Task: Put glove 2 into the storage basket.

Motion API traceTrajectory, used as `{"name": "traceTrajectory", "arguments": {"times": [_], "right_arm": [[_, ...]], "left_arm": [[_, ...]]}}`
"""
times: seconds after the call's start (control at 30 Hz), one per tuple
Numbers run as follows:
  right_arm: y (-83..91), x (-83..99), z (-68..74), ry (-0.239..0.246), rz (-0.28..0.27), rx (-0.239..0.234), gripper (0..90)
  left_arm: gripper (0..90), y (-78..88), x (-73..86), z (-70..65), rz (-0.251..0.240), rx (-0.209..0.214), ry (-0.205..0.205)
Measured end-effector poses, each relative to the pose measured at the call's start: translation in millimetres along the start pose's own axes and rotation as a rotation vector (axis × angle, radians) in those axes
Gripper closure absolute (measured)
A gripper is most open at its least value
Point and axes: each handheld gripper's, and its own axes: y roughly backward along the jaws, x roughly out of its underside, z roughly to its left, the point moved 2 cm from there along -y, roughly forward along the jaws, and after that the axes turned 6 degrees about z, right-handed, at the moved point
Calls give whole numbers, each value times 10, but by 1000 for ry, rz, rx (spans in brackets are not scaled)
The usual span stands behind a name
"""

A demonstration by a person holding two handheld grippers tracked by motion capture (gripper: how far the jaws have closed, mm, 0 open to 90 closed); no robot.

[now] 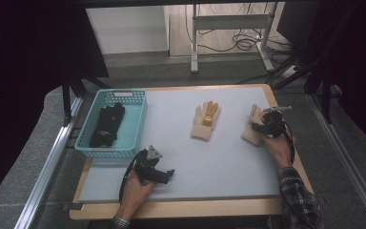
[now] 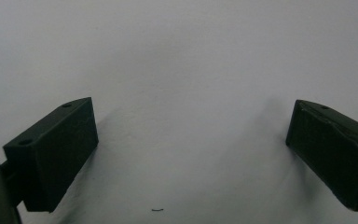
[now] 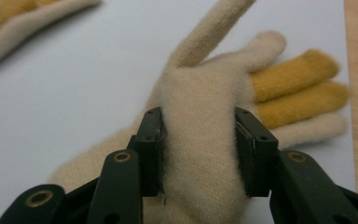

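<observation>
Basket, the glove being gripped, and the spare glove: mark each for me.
Basket (image 1: 140, 98): high view, right rim.
Gripped glove (image 3: 200, 140): right gripper view, bunched palm between the jaws.
Spare glove (image 1: 202, 129): high view, cuff.

On my table (image 1: 219, 188) the basket (image 1: 138, 125) sits at the far left edge with a pair of gloves (image 1: 106, 125) inside it. One glove (image 1: 205, 120) lies mid-table toward the far side, and a second glove (image 1: 251, 129) lies to its right near the right edge, pinched between the jaws of my right gripper (image 1: 259, 126). My left gripper (image 1: 167, 175) rests on the mat at near left, just in front of the basket.
</observation>
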Motion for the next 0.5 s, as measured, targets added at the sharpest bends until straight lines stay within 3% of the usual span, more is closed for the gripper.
{"name": "traceTrajectory", "arguments": {"times": [0.2,0.23,0.27,0.3,0.33,0.37,0.43,0.47,0.5], "right_arm": [[216,-53,170,49,-47,-31,572],[262,-63,214,52,-57,-47,570],[345,-73,312,60,-69,-94,567],[345,-73,312,60,-69,-94,567],[412,-69,434,75,-72,-144,564],[412,-69,434,75,-72,-144,564],[476,-51,592,111,-77,-171,560],[535,-25,762,153,-83,-203,557],[535,-25,762,153,-83,-203,557]], "left_arm": [[24,0,0,0,0,0,0],[24,0,0,0,1,0,0],[24,-2,0,-3,-3,0,4],[24,-2,0,-3,-3,0,4],[24,-1,0,-2,-1,0,2],[24,-1,0,-1,-1,0,2],[24,0,0,-1,0,-1,1],[24,1,1,0,1,0,-1],[24,1,1,0,1,0,-1]]}}
